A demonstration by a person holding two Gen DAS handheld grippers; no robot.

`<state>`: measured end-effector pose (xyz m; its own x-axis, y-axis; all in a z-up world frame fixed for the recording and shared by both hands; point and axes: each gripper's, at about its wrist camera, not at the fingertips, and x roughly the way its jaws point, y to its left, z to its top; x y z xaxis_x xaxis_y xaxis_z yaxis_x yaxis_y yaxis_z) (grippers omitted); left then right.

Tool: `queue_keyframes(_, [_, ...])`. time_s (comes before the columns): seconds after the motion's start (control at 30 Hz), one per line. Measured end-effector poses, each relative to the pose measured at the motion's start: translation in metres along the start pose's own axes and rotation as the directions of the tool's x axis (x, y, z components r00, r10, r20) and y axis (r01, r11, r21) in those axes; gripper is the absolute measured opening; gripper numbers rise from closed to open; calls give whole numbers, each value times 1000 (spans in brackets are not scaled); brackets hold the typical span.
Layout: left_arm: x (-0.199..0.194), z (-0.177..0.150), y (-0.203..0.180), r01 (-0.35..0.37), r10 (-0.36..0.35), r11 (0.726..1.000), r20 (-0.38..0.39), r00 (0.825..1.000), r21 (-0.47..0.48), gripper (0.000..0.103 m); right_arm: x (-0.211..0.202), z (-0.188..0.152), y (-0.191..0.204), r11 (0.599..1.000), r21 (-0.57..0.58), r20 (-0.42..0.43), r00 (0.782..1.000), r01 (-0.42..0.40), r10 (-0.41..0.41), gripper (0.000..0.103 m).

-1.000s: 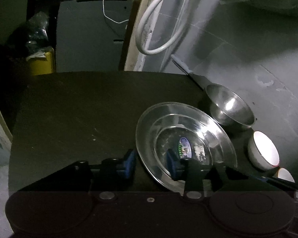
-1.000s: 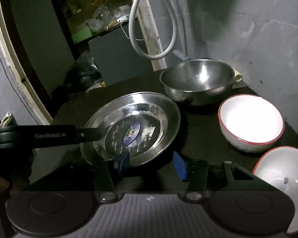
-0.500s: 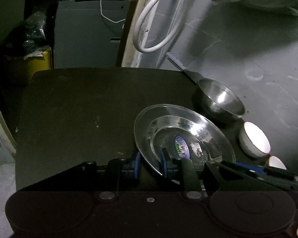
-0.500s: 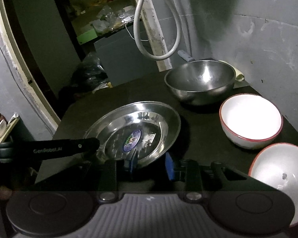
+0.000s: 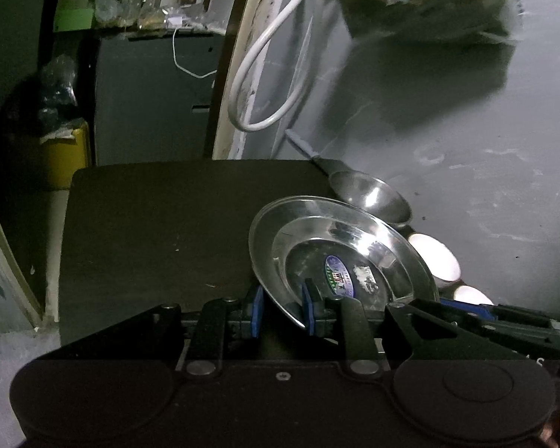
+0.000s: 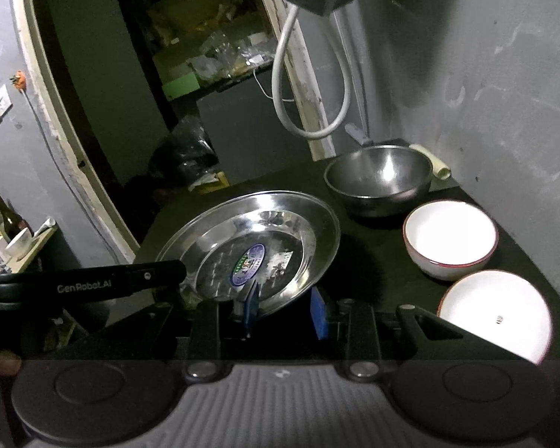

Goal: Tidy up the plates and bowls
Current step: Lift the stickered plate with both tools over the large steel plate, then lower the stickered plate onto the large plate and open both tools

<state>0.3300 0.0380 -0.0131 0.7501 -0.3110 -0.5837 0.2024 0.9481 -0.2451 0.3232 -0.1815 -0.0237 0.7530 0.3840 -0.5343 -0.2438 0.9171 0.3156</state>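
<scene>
A steel plate (image 5: pixel 339 254) with an oval sticker in its middle hangs tilted above the black table (image 5: pixel 149 224), held from two sides. My left gripper (image 5: pixel 282 310) is shut on its near-left rim, one blue pad inside the plate and one under it. My right gripper (image 6: pixel 284 310) is shut on the plate's (image 6: pixel 250 246) near rim. In the right wrist view the left gripper's black finger (image 6: pixel 93 283) reaches the plate's left edge. A steel bowl (image 6: pixel 379 175) and two white red-rimmed bowls (image 6: pixel 450 239) (image 6: pixel 496 313) stand on the table along the wall.
A grey wall runs close along the table's right side behind the bowls. A white hose loop (image 5: pixel 261 86) hangs at the far corner. Past the table's far edge are a dark cabinet and a yellow bin (image 5: pixel 63 156).
Both grippers closed from open onto the plate's rim. The plate has since come up off the table and tilted, rising with both hands.
</scene>
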Motion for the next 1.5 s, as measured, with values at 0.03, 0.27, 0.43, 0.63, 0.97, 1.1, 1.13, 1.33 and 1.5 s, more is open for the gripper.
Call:
queue_keyframes(0.03, [-5,-1,-2,1,-1,1000,4,1000,1,23,-4,0,1,1000,-3,3,1000,-2,2,34])
queue_keyframes(0.27, [-38,-11,-18,-6,5,1000,18,1000,14,24,-37,-8,8,999,-26,10,1000,-22,22,34])
queue_keyframes(0.43, [-61,-27,-28,-23,22,999,4,1000,32,25,-61,-20,14,998,-38,-13,999,-44,44,34])
queue_keyframes(0.63, [-86,-49,-36,-43,44,998,-19,999,49,25,-85,-40,18,997,-19,-53,996,-74,73,34])
queue_keyframes(0.97, [-109,-83,-41,-67,68,998,-93,993,16,27,-107,-66,20,993,-18,-126,986,-116,113,34])
queue_keyframes(1.1, [-116,-90,-44,-80,81,997,-109,991,10,27,-113,-73,20,992,-19,-146,982,-128,124,34])
queue_keyframes(1.13, [-117,-92,-44,-84,84,996,-113,990,8,27,-114,-74,20,991,-20,-150,980,-132,127,34])
queue_keyframes(1.33, [-122,-99,-46,-109,107,994,-142,984,-6,27,-115,-80,20,989,-24,-180,973,-149,142,34])
queue_keyframes(1.5, [-124,-101,-47,-127,125,992,-155,980,-4,28,-116,-82,20,986,-25,-195,969,-163,155,34])
